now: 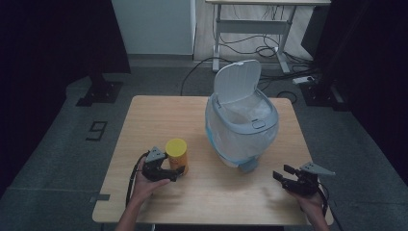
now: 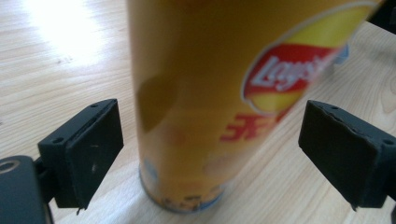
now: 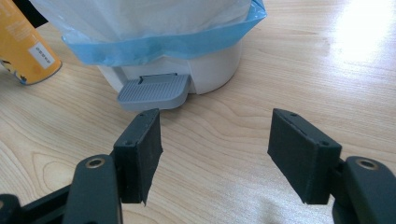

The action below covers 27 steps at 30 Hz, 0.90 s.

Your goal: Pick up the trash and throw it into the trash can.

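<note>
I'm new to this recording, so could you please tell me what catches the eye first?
A white bin with its lid up and a blue-edged liner stands at the table's middle. Left of it stands a yellow can, between the open fingers of the left gripper. The right gripper hovers open near the front right corner.

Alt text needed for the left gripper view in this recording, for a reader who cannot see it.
A yellow chip can with a red and yellow logo stands upright on a light wooden table, close to the camera and slightly blurred. The left gripper is open, its two black jaws on either side of the can's lower part, not touching it.
</note>
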### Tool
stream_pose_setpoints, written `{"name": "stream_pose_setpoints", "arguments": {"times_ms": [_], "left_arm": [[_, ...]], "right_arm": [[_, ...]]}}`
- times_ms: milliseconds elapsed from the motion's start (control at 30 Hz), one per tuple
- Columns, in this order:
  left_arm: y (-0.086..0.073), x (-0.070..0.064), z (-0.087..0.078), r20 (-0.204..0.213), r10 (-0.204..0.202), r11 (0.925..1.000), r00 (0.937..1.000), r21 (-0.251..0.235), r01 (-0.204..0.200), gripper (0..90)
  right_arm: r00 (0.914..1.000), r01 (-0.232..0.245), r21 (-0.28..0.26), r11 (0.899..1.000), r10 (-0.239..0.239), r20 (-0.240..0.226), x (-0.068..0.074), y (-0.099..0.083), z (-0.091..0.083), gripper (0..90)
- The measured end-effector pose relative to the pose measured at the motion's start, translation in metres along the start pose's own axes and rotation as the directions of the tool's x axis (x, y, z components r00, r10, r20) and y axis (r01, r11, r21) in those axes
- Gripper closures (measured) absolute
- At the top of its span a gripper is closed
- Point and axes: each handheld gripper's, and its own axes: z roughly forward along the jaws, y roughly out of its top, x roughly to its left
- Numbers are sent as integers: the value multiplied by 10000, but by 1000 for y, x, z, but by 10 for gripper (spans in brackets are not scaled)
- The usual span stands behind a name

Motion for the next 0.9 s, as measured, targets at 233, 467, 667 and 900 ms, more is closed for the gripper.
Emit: {"name": "stream_pose_setpoints", "arguments": {"times_ms": [233,467,667,900], "left_arm": [[2,1,14,-142,-124,9997,9998,-192,121,155],[2,0,16,-266,-20,9994,9996,-355,10,209],[2,-4,16,-531,163,9991,9985,-390,-183,224],[1,-6,17,-634,296,9988,9975,-377,-320,226]], "right_arm": [[10000,-8,-42,10000,8,21,-2,0,-2,343],[10000,-18,-8,10000,18,69,-3,0,-2,343],[10000,24,41,10000,-25,65,-1,-1,-1,345],[10000,50,110,9999,-50,44,-2,-1,1,346]]}}
